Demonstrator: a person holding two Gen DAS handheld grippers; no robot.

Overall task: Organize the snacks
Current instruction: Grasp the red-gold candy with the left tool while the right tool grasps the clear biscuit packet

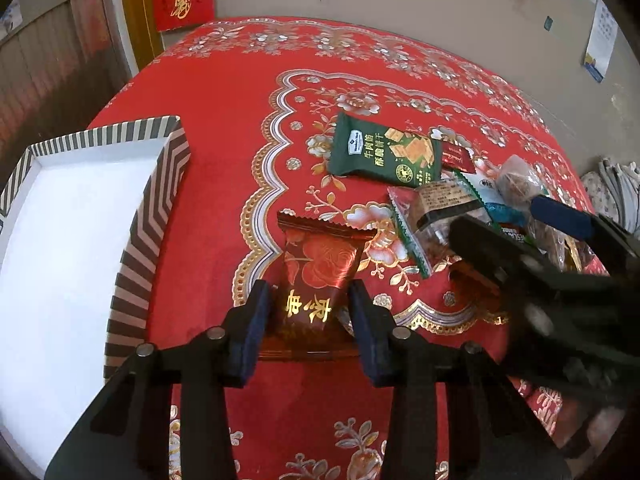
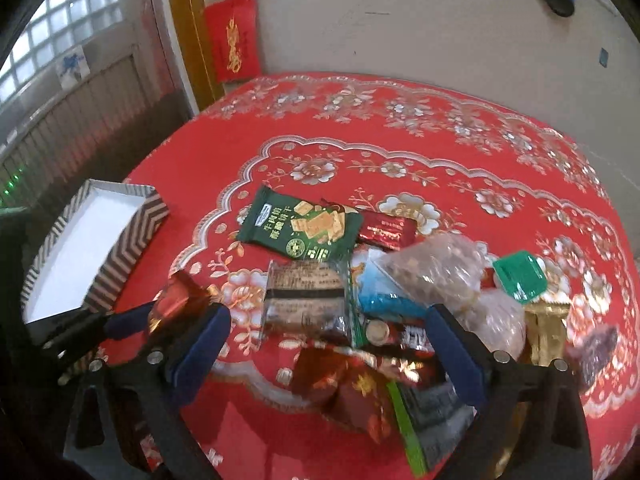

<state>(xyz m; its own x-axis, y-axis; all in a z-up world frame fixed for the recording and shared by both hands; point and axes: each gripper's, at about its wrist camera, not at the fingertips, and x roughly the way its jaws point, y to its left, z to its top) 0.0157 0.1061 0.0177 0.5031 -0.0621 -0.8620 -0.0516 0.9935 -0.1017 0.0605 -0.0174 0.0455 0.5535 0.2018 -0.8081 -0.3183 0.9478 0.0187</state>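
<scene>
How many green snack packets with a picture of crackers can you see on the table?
1. The green cracker packet lies flat on the red tablecloth, beyond the snack pile. Others may be hidden under the pile.

Your left gripper (image 1: 308, 312) points steeply down, its pads pinching something between them; your right gripper (image 2: 328, 344) angles down too, jaws spread wide.

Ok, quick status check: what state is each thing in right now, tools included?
Left tool: shut on the dark red rose snack packet, which lies on the cloth.
Right tool: open, over the snack pile, gripping nothing.
Striped box: lidless, white inside, no snacks visible in it.
Green biscuit packet: sealed, lying flat on the red tablecloth.
Clear bag: lying on top of the pile.
</scene>
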